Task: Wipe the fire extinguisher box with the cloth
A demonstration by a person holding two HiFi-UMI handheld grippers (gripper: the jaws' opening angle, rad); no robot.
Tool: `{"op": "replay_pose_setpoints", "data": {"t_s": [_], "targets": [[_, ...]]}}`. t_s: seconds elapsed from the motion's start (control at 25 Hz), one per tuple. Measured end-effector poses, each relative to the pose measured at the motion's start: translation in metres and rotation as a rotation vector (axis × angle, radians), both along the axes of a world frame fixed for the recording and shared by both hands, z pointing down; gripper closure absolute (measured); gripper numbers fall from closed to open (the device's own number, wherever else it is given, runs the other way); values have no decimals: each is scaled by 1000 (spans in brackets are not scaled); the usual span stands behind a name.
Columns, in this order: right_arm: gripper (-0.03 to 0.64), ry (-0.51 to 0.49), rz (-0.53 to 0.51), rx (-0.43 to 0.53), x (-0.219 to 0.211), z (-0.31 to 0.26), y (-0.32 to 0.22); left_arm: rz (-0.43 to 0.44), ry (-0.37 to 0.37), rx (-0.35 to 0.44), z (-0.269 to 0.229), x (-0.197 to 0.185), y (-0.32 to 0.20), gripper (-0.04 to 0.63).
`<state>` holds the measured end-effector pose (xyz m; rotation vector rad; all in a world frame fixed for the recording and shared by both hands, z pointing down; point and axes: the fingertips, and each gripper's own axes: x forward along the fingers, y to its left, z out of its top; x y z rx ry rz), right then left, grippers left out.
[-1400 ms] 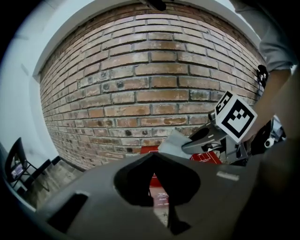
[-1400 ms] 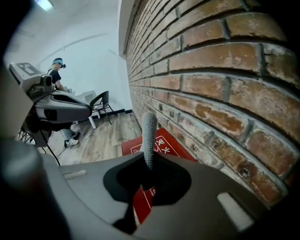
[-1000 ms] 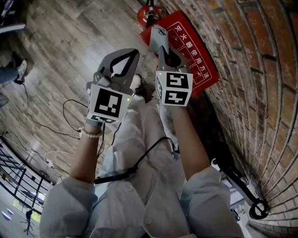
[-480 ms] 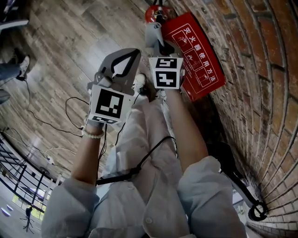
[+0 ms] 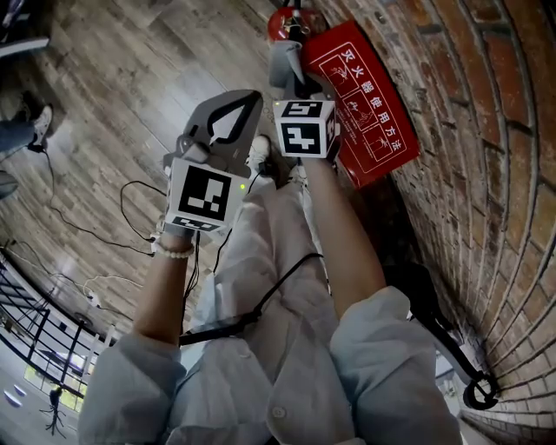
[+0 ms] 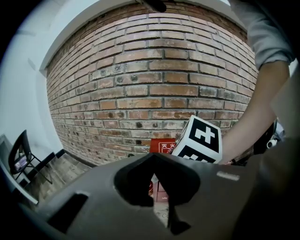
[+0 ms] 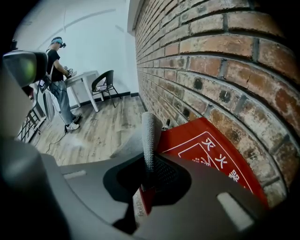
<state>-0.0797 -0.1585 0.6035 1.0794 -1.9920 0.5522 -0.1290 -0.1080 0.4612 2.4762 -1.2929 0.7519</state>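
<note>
The red fire extinguisher box with white print stands on the floor against the brick wall. My right gripper is shut on a grey cloth and sits at the box's left edge, near its far end. In the right gripper view the cloth stands up between the jaws, with the red box lid just to its right. My left gripper hangs shut and empty to the left, away from the box. Through its jaws I see part of the box and the right gripper's marker cube.
A red extinguisher stands just past the box. Black cables trail over the wooden floor at the left. A black wheeled frame lies along the wall behind. Far off are a standing person, a table and a chair.
My right gripper has carried the cloth along the box's left edge toward its far end, and its marker cube has turned. The left gripper has stayed put.
</note>
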Motion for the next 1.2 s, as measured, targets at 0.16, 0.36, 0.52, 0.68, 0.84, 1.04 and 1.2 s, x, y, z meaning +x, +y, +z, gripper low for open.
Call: {"op": "replay_pose_setpoints", "data": {"t_s": [0.16,0.36,0.52,0.68,0.84,1.04,1.2], "targets": [[597,2,4,2,0,-1,0,4,2,3,0,2,-1,598],[597,7,11,6,2,0,0,5,-1,1,2,1,1,598],[598,5,19,7,5,-1,1,6,-3,-2,1,2,2,598],[598,8,29,9,10,-1,3,13,-4,-1,0,5,3,597],[598,10,44,7,19,-3,6,23,-4,0,-1,10,5,598],[598,15,62,5,32,-1,12,42,-4,-2,1,19,7,598],[598,20,79,4,44,0,17,56,-5,-2,0,26,9,598]]}}
